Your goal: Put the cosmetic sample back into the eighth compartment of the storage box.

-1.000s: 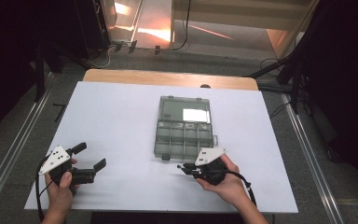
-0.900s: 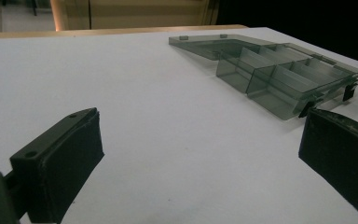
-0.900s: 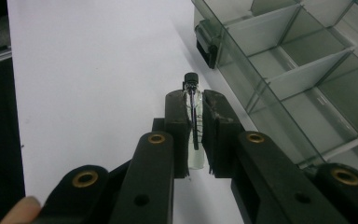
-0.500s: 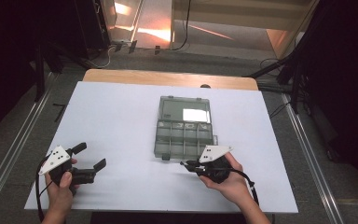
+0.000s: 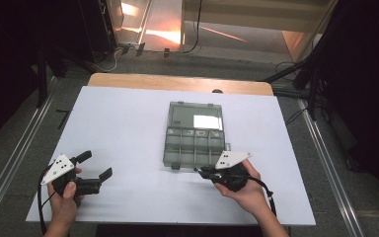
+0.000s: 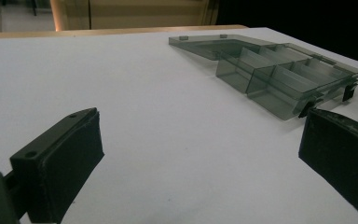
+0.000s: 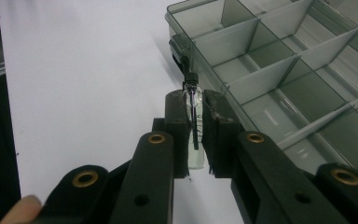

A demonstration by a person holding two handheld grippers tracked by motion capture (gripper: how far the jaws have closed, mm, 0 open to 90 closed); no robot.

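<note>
Your right gripper point(image 7: 195, 122) had its fingers point(image 7: 176, 122) clamped on a small clear glass vial point(image 7: 194, 133) with a black cap. The vial stood between the two pads, its capped end sticking out just beyond the fingertips and its clear body running back between them. Straight past that cap lay the near wall of the smoky transparent compartment box point(image 7: 279, 79), with one of its black latches point(image 7: 177, 48) just ahead of the cap; whether the cap touched the box you could not tell from the pictures. The box's open compartments spread out to the right of your fingers in the right gripper view.

In the high view your right gripper point(image 5: 203, 171) sat at the near edge of the box point(image 5: 195, 134), whose lid lay folded open on the far side.

Your left gripper point(image 6: 200, 154) had its fingers point(image 6: 63, 161) wide apart with nothing between them, low over the white counter point(image 6: 135, 116). The box point(image 6: 279, 77) lay well ahead of them and off to their right.
</note>
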